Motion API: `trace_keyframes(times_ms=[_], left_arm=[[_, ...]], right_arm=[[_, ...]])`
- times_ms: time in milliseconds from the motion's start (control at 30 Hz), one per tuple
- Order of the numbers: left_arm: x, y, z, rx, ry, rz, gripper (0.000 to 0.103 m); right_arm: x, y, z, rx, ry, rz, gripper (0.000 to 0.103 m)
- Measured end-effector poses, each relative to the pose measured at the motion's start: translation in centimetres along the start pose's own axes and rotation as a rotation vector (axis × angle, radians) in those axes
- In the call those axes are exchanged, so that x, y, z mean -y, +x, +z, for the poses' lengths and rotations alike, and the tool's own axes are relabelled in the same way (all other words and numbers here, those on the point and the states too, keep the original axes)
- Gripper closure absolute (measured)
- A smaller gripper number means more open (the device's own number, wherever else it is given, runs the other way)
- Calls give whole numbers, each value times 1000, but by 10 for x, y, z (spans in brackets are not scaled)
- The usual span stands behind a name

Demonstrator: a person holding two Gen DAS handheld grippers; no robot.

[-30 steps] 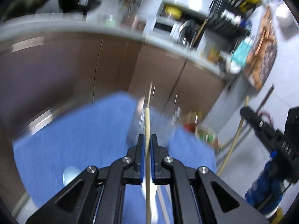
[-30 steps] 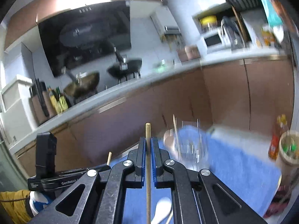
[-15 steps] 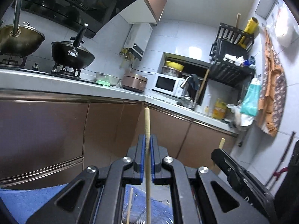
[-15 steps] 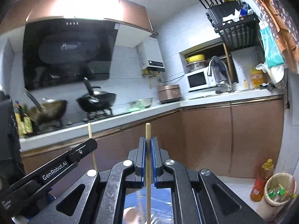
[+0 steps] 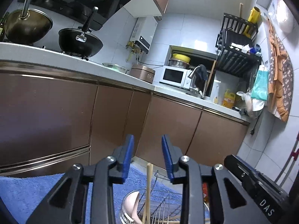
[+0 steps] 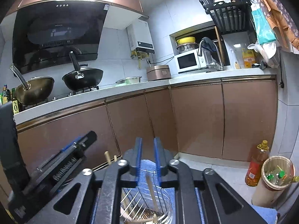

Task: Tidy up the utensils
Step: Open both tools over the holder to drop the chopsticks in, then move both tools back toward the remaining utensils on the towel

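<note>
In the left wrist view my left gripper [image 5: 148, 149] hangs over a wire utensil holder [image 5: 162, 201] on a blue towel [image 5: 28, 190]. Its jaws are opening and nothing is pressed between the blue pads [image 5: 129, 155]. Below them a wooden chopstick [image 5: 149, 186] stands in the holder beside a pale spoon [image 5: 131, 205]. My right gripper [image 6: 148, 155] is over the same holder [image 6: 130, 199], jaws opening by a narrow gap. A blurred chopstick [image 6: 151, 188] sits below its pads, free of them. The left gripper's body [image 6: 61, 160] is close on the left, with chopstick tops [image 6: 106, 155] behind it.
Brown cabinet doors [image 6: 196, 123] and a white counter [image 6: 186, 78] run just beyond the towel. Woks [image 5: 80, 41], a microwave [image 6: 188, 61] and a rice cooker [image 6: 158, 72] stand on the counter. An oil bottle [image 6: 257, 164] and a bin [image 6: 274, 179] stand on the floor at right.
Both grippers have let go of their chopsticks, which dropped into the wire holder. The jaws have parted, the left pair wider. Both hands moved in over the holder.
</note>
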State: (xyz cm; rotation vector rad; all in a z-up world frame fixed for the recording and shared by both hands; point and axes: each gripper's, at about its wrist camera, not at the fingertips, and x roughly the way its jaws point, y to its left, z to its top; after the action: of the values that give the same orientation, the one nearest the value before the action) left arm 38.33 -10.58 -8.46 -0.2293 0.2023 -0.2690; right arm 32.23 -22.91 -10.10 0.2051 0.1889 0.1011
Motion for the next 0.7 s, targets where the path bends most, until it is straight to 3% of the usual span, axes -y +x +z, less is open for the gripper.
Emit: trace_keyframes(times_ms=[200, 367, 500, 700], left_arm=[[-14, -60, 36, -34, 12, -19, 56], [-34, -117, 52, -100, 11, -25, 55], [-57, -156, 45, -189, -14, -27, 55], [-93, -208, 15, -316, -20, 28, 55]], right_arm=[[-3, -54, 23, 21, 30, -6, 85], [-11, -108, 35, -7, 67, 13, 81], [-19, -144, 30, -66, 76, 45, 81], [-27, -186, 9, -150, 84, 84, 79]])
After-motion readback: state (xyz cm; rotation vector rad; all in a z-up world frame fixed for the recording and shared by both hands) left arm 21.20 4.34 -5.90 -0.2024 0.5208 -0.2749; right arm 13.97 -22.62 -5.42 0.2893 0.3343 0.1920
